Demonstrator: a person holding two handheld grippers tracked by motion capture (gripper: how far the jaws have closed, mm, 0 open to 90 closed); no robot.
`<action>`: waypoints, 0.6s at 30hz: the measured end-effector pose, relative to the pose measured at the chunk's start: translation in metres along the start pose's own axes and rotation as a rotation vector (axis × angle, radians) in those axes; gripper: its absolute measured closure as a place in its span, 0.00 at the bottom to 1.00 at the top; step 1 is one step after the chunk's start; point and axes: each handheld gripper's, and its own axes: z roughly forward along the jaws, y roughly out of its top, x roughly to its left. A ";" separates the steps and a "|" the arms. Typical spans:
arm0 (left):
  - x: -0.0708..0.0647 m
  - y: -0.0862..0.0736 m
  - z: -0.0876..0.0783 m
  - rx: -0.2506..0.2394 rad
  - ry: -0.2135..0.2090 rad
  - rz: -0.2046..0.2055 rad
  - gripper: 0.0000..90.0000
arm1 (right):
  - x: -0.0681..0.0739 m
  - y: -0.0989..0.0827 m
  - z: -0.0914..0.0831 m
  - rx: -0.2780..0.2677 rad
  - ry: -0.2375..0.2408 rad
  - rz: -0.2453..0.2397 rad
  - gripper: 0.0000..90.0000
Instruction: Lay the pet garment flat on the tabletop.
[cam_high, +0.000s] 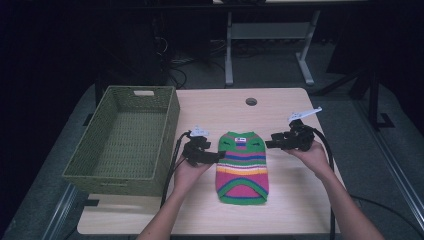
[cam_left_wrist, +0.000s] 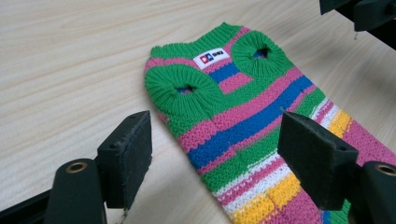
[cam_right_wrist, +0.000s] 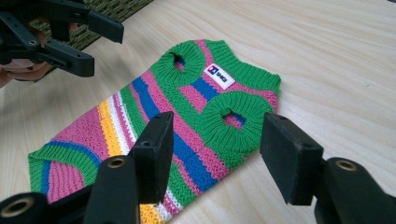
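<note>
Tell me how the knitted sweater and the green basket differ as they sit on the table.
The sweater lies flat mid-table, between the two grippers; the basket stands at the table's left edge, overhanging it. The sweater is striped in green, pink, blue, yellow and white; the basket is plain olive green. The sweater is soft knit; the basket is a woven, open-topped box, and the larger. Both rest untouched.

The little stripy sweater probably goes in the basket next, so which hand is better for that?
Probably left: the left tongs sit open between the sweater and the basket.
</note>
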 end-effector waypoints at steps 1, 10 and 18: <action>0.001 0.000 -0.001 0.006 0.001 0.007 0.28 | 0.000 0.000 0.000 0.003 -0.001 -0.004 0.47; -0.003 -0.003 -0.007 0.001 -0.008 0.014 0.27 | 0.006 -0.004 -0.004 0.015 -0.015 -0.014 0.38; -0.011 -0.006 -0.011 0.007 -0.005 0.047 0.27 | 0.008 -0.013 -0.007 0.030 -0.014 -0.011 0.35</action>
